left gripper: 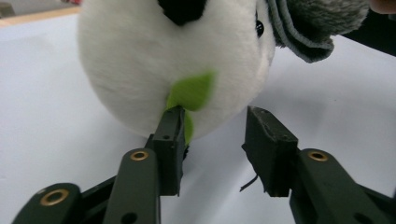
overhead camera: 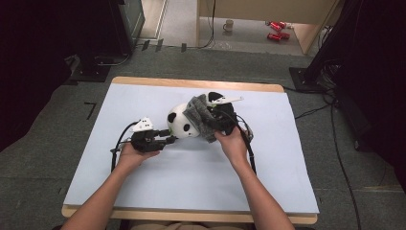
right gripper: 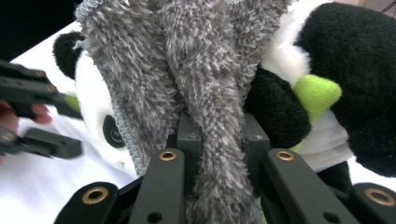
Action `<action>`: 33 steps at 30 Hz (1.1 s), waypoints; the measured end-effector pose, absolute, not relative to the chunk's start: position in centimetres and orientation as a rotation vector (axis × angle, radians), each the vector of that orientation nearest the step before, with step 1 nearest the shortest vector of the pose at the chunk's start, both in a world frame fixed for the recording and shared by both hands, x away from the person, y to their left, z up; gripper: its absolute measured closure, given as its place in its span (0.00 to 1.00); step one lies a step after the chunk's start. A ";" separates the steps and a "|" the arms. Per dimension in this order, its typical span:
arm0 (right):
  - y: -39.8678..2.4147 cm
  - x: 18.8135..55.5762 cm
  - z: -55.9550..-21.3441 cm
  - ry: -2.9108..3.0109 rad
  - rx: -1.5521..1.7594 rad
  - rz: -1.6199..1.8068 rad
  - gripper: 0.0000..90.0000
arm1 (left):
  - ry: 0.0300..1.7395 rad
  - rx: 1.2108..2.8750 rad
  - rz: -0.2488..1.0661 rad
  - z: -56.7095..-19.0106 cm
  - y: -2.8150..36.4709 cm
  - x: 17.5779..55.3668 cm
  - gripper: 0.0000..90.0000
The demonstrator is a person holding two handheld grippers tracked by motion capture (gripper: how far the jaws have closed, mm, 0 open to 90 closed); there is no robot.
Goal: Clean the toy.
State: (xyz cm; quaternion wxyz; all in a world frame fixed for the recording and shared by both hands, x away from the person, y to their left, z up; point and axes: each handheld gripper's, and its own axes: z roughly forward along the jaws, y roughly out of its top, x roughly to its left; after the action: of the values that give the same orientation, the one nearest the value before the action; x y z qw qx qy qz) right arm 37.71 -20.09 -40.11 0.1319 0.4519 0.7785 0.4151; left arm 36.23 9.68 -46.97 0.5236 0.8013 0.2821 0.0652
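A black-and-white panda plush (overhead camera: 183, 122) lies on its side in the middle of the white table top (overhead camera: 158, 187). A grey fuzzy cloth (overhead camera: 202, 116) is draped over its head. My right gripper (overhead camera: 218, 120) is shut on that cloth (right gripper: 187, 60), which bunches between its jaws (right gripper: 219, 135). The panda's body (right gripper: 355, 70) with a green piece (right gripper: 317, 93) lies behind. My left gripper (overhead camera: 168, 135) is open at the panda's white head (left gripper: 140, 60). One of its jaws touches a small green tag (left gripper: 191, 91); the other stands apart, and the gap between them (left gripper: 212, 135) is empty.
The table's wooden edge (overhead camera: 191, 82) runs along the far side. Beyond it, on the floor, stand a mug (overhead camera: 229, 25) and red cans (overhead camera: 277, 29). Cables (overhead camera: 335, 143) trail on the carpet at the right.
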 end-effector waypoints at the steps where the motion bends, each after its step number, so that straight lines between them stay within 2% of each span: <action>1: -20.1 37.7 -40.1 2.260 1.315 1.200 0.84 | 0.691 1.903 0.152 -46.8 10.3 36.4 0.62; 7: -20.9 37.1 -40.6 2.279 1.307 1.173 0.85 | 0.742 1.849 0.141 -45.9 11.7 37.7 0.61; 12: -22.2 36.5 -41.0 2.273 1.319 1.156 0.84 | 0.731 1.854 0.110 -45.6 11.0 38.4 0.58; 16: -23.0 36.1 -41.3 2.274 1.339 1.145 0.84 | 0.700 1.861 0.079 -45.5 10.2 38.5 0.51; 22: -24.0 35.7 -41.6 2.264 1.371 1.112 0.84 | 0.673 1.878 0.030 -45.5 8.7 38.9 0.50; 26: -24.4 35.3 -41.7 2.268 1.388 1.125 0.84 | 0.657 1.904 -0.034 -45.7 7.8 39.2 0.56; 30: -24.6 34.3 -40.4 2.251 1.387 1.175 0.84 | 0.644 1.939 -0.054 -45.7 7.0 38.7 0.76; 33: -24.4 33.6 -39.2 2.235 1.363 1.229 0.84 | 0.642 1.943 -0.097 -45.6 6.0 38.2 0.85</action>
State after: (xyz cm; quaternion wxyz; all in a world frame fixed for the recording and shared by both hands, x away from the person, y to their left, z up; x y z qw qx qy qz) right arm 33.55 -24.42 -39.24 0.1244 0.4675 0.7669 0.4217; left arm 38.16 5.95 -45.58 0.5195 0.8104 0.2676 -0.0406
